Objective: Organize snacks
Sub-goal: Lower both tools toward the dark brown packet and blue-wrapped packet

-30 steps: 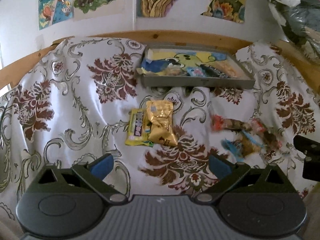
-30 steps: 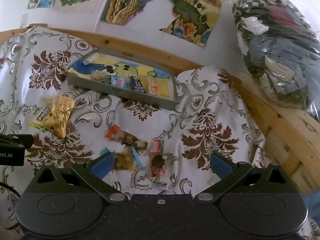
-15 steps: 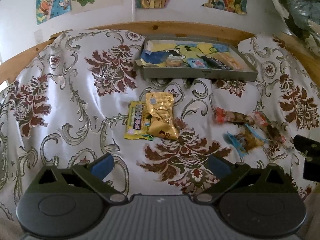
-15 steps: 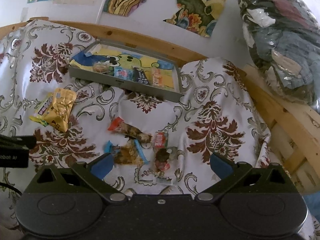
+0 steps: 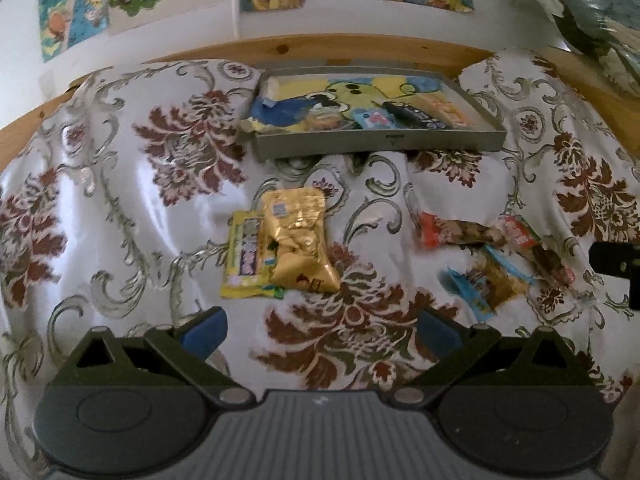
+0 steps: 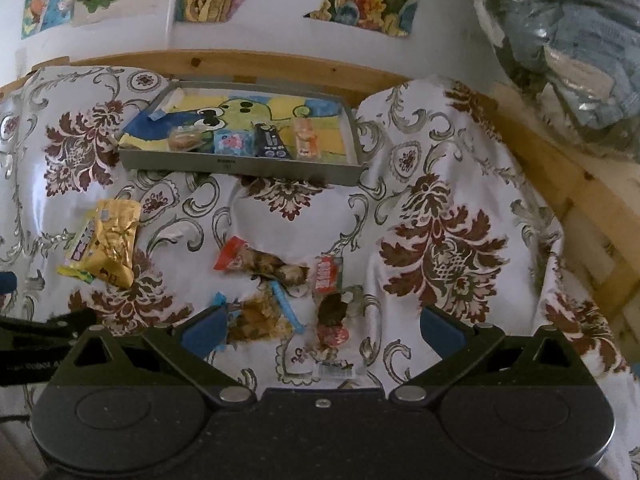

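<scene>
Four small snacks already lie in the grey tray (image 6: 240, 166), while the gold pouch (image 5: 298, 240) and the wrapped snacks (image 6: 280, 292) wait on the cloth, and the left gripper (image 5: 320, 326) and right gripper (image 6: 322, 328) both hang spread wide and empty

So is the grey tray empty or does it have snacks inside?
Not empty: the grey tray holds several packets, among them a blue one and an orange one.
</scene>
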`<action>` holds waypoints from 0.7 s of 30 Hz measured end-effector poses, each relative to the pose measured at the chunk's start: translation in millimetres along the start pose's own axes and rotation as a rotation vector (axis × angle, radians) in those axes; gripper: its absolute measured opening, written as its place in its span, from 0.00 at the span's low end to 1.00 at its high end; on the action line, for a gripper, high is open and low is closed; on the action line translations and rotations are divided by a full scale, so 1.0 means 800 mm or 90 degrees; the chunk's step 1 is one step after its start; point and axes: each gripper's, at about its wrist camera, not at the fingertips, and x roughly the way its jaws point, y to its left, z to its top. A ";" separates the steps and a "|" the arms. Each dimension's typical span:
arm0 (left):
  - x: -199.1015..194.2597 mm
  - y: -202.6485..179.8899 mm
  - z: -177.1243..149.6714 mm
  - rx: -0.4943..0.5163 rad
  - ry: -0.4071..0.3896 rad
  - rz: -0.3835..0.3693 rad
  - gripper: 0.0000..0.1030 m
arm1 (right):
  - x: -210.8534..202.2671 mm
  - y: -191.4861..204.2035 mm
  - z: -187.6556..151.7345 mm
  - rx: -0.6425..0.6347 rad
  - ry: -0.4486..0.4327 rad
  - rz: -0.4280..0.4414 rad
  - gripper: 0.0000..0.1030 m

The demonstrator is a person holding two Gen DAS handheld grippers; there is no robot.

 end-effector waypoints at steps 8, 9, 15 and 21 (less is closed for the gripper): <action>0.021 -0.006 0.005 0.010 -0.001 -0.032 1.00 | 0.028 -0.008 0.016 0.023 0.034 0.024 0.99; 0.025 -0.007 0.006 0.010 0.001 -0.032 1.00 | 0.033 -0.010 0.017 0.029 0.043 0.030 0.99; 0.050 -0.011 0.018 0.002 0.010 -0.055 1.00 | 0.058 -0.040 0.024 0.095 0.089 0.079 0.99; 0.068 -0.028 0.023 0.037 -0.019 -0.122 1.00 | 0.104 -0.072 0.041 0.173 0.178 0.178 0.99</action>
